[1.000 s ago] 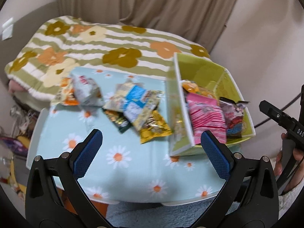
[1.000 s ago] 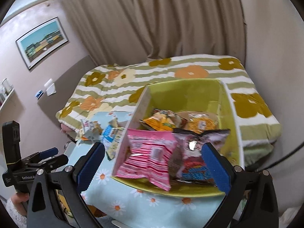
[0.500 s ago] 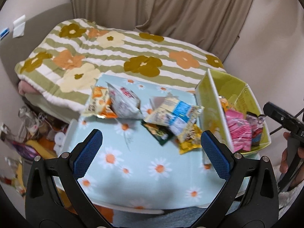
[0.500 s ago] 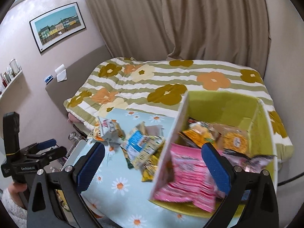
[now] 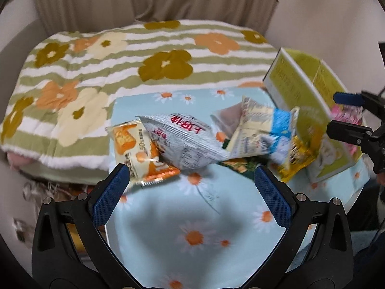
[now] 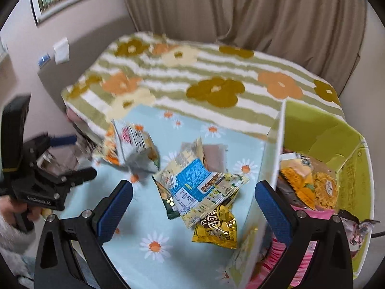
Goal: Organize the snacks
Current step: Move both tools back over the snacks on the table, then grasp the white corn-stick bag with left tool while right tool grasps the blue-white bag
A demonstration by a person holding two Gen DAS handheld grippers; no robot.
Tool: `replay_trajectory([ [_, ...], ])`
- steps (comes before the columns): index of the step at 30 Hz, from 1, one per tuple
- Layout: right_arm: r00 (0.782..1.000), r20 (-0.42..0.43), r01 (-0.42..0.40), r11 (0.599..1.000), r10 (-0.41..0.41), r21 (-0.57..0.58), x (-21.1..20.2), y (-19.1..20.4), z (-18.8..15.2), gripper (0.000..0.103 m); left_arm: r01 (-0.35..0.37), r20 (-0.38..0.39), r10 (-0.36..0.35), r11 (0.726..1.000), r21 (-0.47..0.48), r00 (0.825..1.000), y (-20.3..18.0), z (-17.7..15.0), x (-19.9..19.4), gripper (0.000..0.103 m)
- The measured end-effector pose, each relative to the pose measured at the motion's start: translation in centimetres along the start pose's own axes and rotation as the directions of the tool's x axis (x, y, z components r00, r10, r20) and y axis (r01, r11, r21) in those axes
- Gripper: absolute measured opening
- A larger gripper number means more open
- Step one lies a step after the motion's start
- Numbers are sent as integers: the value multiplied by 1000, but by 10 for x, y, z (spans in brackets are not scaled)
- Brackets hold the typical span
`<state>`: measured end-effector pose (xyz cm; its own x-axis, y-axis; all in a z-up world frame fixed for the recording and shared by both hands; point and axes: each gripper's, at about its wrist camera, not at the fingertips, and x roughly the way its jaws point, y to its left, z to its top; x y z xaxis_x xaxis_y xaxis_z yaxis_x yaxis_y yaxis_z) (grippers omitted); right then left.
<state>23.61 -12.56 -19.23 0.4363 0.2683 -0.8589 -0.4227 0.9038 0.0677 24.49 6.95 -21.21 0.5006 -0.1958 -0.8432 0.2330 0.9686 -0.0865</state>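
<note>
**Q:** On the counter, what is laid out?

**A:** On the counter (image 5: 204, 216), which wears a pale blue cloth printed with daisies, loose snack packets lie in a cluster. At the left is an orange cracker packet (image 5: 134, 149), with a silver packet (image 5: 185, 142) bearing red characters overlapping it. Toward the right a cream and blue packet (image 6: 195, 187) rests on top of a dark green packet (image 6: 168, 200) and a yellow packet (image 6: 216, 226).

**Q:** Where is the container for them?

**A:** A lime green box (image 6: 332, 130) stands at the counter's right edge, just beside the yellow packet. Inside it are an orange packet (image 6: 296, 183), a pink striped packet (image 6: 305, 252) and others too blurred to name.

**Q:** What are the tongs doing?

**A:** The left tongs (image 5: 192, 187) are spread wide and grip nothing; they hang above the near part of the cloth, with the silver packet just beyond the blue pads (image 5: 110, 192). The right tongs (image 6: 192, 204) are also spread wide and empty, above the cream and blue packet, the right pad close to the box's near wall.

**Q:** And behind the counter?

**A:** A bed (image 5: 96, 72) with a green-striped floral blanket, and beige curtains (image 6: 240, 9).
</note>
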Motion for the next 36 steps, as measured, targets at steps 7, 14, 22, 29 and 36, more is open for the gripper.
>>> replay_trajectory([
  [7, 984, -117, 122, 984, -137, -132, 58, 17, -7, 101, 31, -5, -30, 984, 178, 1000, 12, 5, 56, 102],
  [14, 960, -149, 192, 946, -237, -261, 88, 31, -11, 101, 48, 4, -51, 967, 252, 999, 18, 17, 82, 102],
  [22, 948, -170, 214, 934, -269, -286, 102, 33, -2, 101, 104, 5, -112, 938, 330, 994, 11, 40, 95, 102],
  [29, 951, -176, 195, 933, -256, -304, 108, 35, 3, 101, 102, -17, -108, 856, 508, 994, -16, 42, 106, 102],
  [36, 957, -176, 166, 931, -232, -325, 115, 38, 3, 101, 122, -53, -112, 799, 589, 992, -29, 35, 114, 77],
])
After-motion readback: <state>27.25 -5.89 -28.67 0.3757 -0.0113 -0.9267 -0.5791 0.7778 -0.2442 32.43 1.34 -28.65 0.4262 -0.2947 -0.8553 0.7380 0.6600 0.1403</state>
